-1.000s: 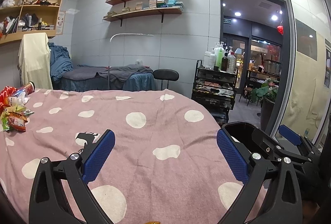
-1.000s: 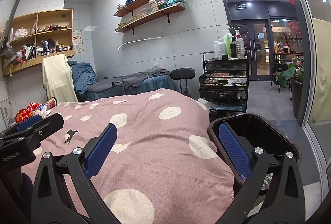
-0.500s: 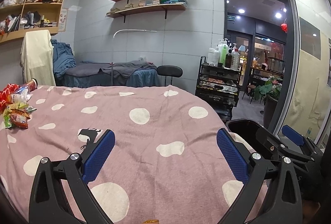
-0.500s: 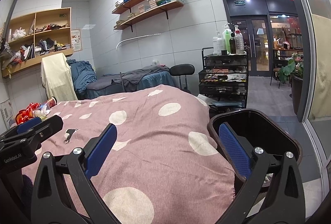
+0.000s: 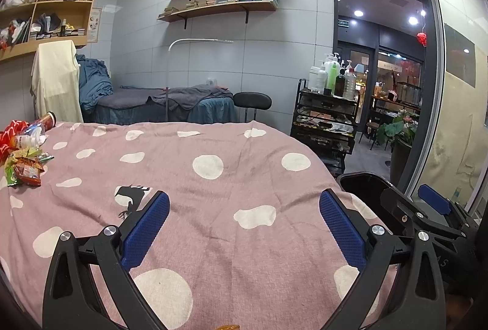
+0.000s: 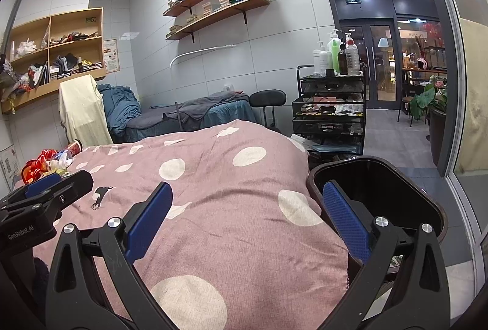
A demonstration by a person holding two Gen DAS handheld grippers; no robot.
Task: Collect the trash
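At the far left of the bed [image 5: 244, 177], on its pink spotted cover, lies the trash pile [image 5: 23, 156]: crumpled snack wrappers, something red and shiny, a small clear bottle and a red cup on its side. No single long axis shows; the heap runs roughly along the bed's left edge. The left gripper [image 5: 244, 226] hovers low over the middle of the cover, its fingers spread wide and holding nothing, and the pile sits forward and well to its left. The right gripper [image 6: 247, 220] is likewise spread and empty, over the bed's right side, with the black bin [image 6: 381, 193] just beside its right finger, off the bed's edge. In its view the trash pile [image 6: 48, 162] lies beyond the left gripper [image 6: 45, 193]. So the left hand looks nearer the trash, the right nearer the bin.
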